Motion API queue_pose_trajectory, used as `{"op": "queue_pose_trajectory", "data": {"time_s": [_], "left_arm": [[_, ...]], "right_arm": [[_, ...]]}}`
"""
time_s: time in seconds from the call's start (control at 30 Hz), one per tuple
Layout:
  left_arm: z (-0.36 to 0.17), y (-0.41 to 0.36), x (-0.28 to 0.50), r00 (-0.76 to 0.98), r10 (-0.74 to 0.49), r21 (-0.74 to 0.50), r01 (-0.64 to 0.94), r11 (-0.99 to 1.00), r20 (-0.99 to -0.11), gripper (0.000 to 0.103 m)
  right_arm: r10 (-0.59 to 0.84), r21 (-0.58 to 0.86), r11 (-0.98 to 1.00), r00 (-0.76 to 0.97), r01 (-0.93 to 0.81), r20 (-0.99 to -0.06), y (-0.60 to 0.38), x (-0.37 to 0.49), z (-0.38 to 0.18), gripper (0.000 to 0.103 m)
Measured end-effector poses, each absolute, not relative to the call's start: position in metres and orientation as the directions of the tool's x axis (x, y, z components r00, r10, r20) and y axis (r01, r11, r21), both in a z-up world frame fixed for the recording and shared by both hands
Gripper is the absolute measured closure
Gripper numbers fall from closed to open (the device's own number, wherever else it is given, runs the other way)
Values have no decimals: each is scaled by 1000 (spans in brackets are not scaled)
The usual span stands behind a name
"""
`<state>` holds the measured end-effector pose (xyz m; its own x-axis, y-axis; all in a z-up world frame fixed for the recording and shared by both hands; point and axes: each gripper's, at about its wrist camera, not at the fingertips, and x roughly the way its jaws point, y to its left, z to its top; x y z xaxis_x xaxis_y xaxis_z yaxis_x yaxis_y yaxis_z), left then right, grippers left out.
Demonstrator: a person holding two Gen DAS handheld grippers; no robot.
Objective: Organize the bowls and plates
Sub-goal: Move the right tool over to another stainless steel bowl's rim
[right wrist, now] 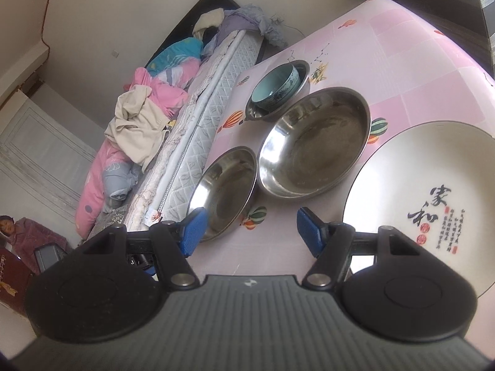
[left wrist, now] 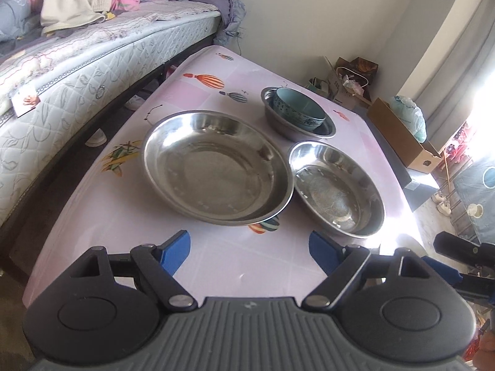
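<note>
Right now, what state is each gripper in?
Left gripper: open, holding nothing, above the pink patterned tablecloth.
Right gripper: open, holding nothing.

Counter (left wrist: 216, 266): set beside the bed (left wrist: 77, 71).
Large pan (left wrist: 216, 167): placed mid-counter.
Small pan (left wrist: 337, 188): found just right of it in the left wrist view.
Bowl (left wrist: 298, 108): seated in a basin (left wrist: 278, 123) behind both.
Plate (right wrist: 433, 204): laid near the large pan.
</note>
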<state>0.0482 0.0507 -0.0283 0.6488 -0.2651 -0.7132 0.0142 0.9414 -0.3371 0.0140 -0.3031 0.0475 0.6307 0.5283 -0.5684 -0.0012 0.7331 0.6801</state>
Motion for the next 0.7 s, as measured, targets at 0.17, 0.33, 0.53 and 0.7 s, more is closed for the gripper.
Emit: {"op": "queue_pose_trajectory", "data": {"time_s": [0.17,0.33,0.53,0.7], "left_arm": [[-41,71,37,653,-215,-321,-46,946,-726,18],[-51,87,31,667,-164,-297,-90,951,-727,18],[-52,100,36,724,-81,-249,-129,960,-685,22],[-52,113,57,739,-73,-255,-137,957,-669,24]], "right_arm": [[554,682,731,595,-13,-582,-280,11,39,38],[563,671,741,570,-28,-598,-259,13,31,38],[562,647,761,541,-43,-625,-229,33,16,38],[577,665,746,536,-39,-616,-207,61,4,38]]}}
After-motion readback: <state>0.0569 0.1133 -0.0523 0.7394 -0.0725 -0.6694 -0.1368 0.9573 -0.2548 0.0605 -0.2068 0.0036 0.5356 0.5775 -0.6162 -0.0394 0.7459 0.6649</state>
